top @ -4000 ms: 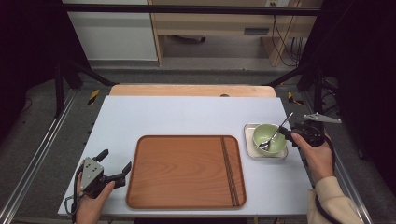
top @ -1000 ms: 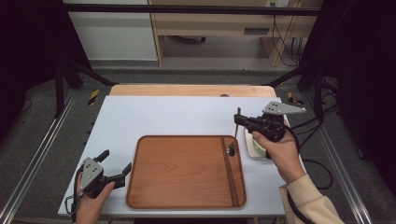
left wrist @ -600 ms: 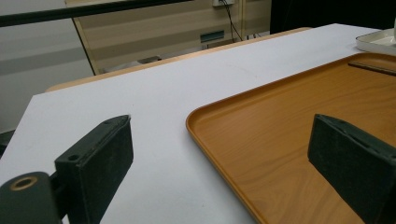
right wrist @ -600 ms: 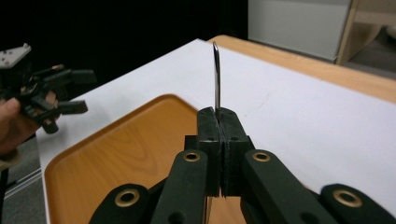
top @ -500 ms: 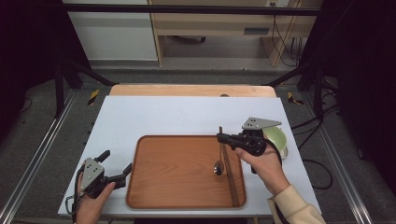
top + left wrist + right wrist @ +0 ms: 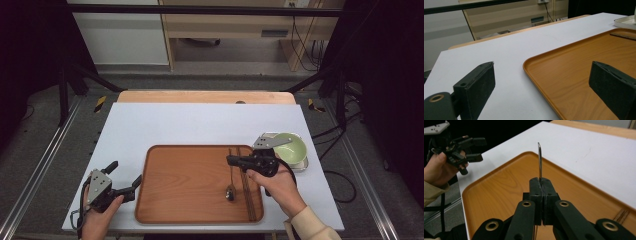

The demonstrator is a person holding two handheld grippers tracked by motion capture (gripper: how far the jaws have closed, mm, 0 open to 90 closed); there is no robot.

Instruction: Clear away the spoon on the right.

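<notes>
Clamping a metal spoon point(image 6: 231, 175) by its handle over the wooden tray point(image 6: 170, 200), right tool point(image 6: 234, 161) risks slip — thin handle; left tool point(image 6: 124, 186) wide, idle.

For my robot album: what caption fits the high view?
Right gripper lowers a thin metal spoon onto the brown wooden tray.

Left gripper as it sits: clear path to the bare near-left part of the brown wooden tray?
Probably yes. The left gripper is open beside the brown wooden tray, with only bare white table between.
</notes>
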